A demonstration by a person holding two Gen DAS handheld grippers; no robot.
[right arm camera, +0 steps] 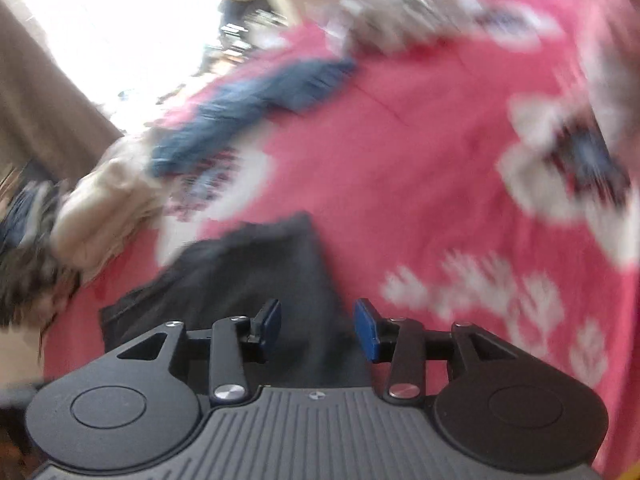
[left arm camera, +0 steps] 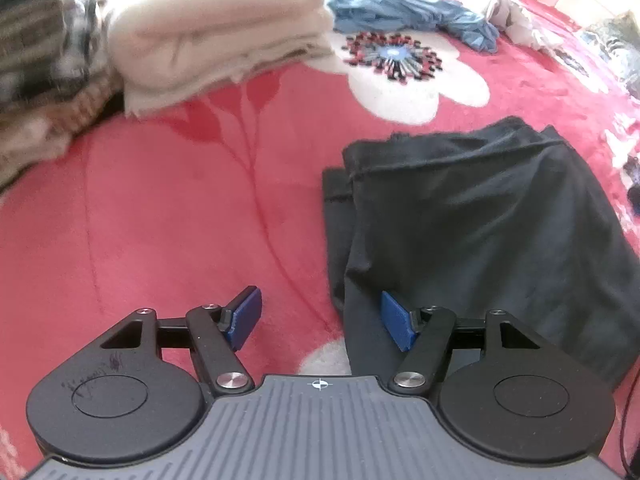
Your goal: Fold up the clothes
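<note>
Red plush bedding printed with white flowers [left arm camera: 168, 208] fills the left wrist view, and on it, to the right and near the camera, lies a black garment folded into a rough rectangle [left arm camera: 472, 232], its layers slightly offset along the left edge. Far left sits a stack of folded cream fabric [left arm camera: 208, 40] beside a blurred dark-and-pale patterned knit [left arm camera: 44, 48], while a crumpled blue cloth [left arm camera: 404, 12] lies at the far side. Here the left gripper [left arm camera: 320, 320] stands with its jaws well apart and nothing between them; its left blue pad is over bare bedding and its right blue pad is over the garment's near left edge, and whether it touches the cloth I cannot tell. In the right wrist view, heavily blurred, the same red bedding runs to a bright window at far left, with the blue cloth and cream stack at the left. There the right gripper [right arm camera: 318, 328] hangs with its jaws partly open and empty above the near part of the black garment, which reaches away and to the left. By my reading this piece is folded and released. To finish well, the offset layers could be squared, then the piece gripped by its thick folded edge, so it moves to the stack without unfolding.
</note>
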